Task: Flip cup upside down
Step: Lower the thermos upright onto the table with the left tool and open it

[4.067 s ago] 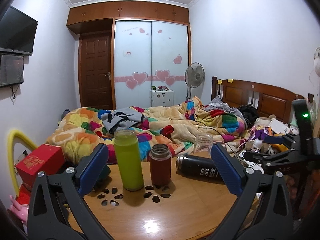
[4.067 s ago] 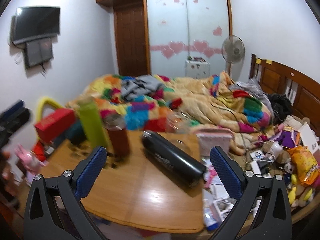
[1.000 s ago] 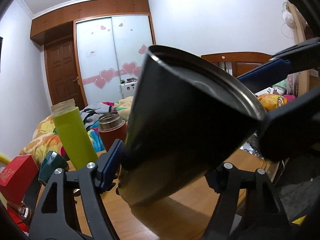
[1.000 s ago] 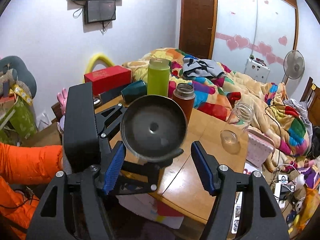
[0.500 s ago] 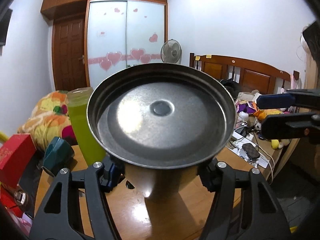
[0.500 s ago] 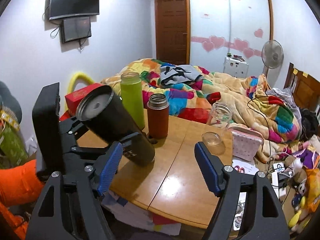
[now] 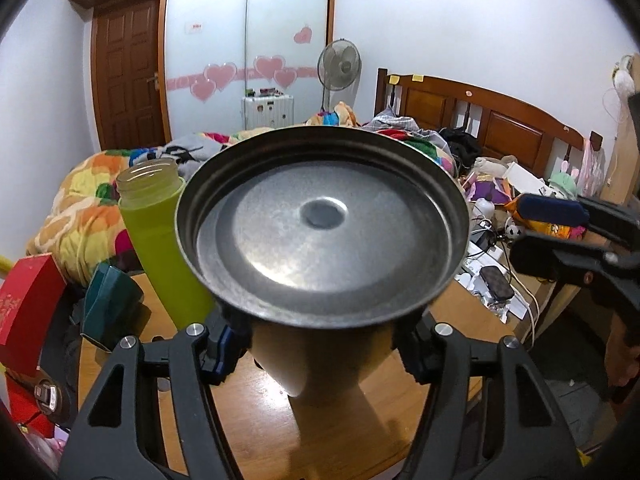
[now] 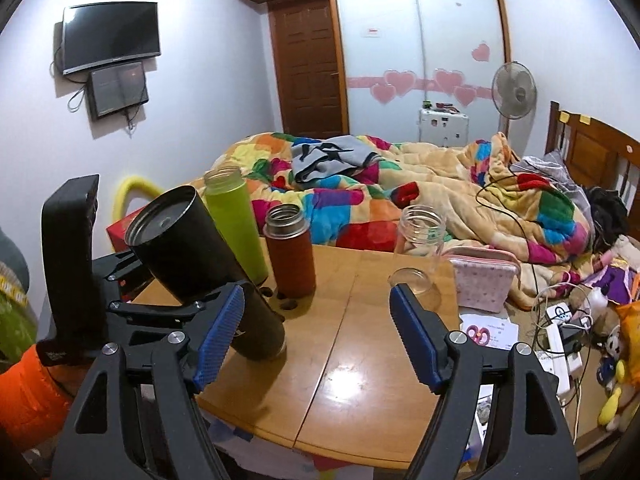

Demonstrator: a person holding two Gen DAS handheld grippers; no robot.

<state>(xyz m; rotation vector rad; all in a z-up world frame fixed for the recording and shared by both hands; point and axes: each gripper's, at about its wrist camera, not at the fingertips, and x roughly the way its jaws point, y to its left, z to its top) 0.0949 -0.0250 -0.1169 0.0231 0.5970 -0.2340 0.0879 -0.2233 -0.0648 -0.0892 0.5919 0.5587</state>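
The black steel cup fills the left wrist view, its metal base toward the camera. My left gripper is shut on its body. In the right wrist view the cup is tilted, base up and to the left, its mouth end down at the wooden table; whether it touches the table I cannot tell. The left gripper holds it at mid body. My right gripper is open and empty, just right of the cup above the table.
A green bottle, a brown flask and a clear glass jar stand at the table's far side. A pink pouch lies to the right. A red box and teal cup sit left. The bed lies beyond.
The left gripper has swung the cup further over, lowering its mouth end toward the table. The right gripper, open, has drawn back slightly.
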